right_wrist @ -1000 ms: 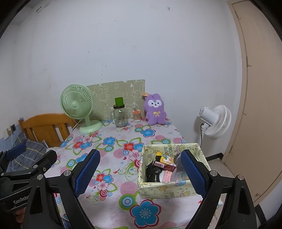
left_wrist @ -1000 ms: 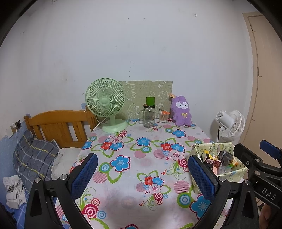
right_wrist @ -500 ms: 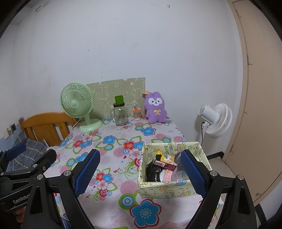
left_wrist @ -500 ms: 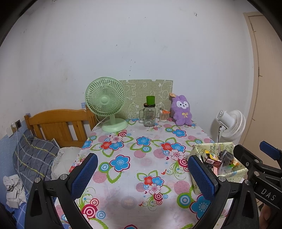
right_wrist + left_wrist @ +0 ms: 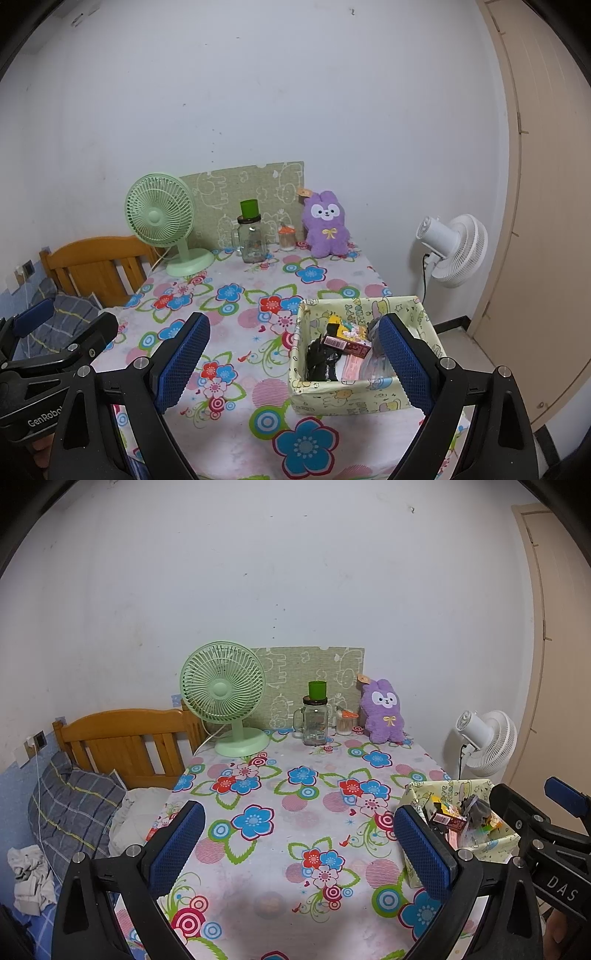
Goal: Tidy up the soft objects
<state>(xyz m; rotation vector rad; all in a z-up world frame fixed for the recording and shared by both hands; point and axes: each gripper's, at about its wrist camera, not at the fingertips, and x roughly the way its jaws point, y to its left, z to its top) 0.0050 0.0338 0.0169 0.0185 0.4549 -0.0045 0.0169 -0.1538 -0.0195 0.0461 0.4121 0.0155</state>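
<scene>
**Soft goods, table stock**

Left gripper (image 5: 295, 845): jaws wide, empty, above bare tablecloth (image 5: 258, 782).
Right gripper (image 5: 293, 360): jaws wide, empty; fabric bin (image 5: 354, 395) partly between them, likely the collecting point.
Purple plush rabbit (image 5: 327, 225): far beyond both jaws, propped upright against wall.

Even, soft indoor light, moderately bright; no glare. Faint diffuse shadow on the tablecloth (image 5: 273, 901) at 6 o'clock. Strong fisheye bending and black vignette at corners; the door frame (image 5: 517, 184) at 3 o'clock bows; focus sharp throughout.
</scene>
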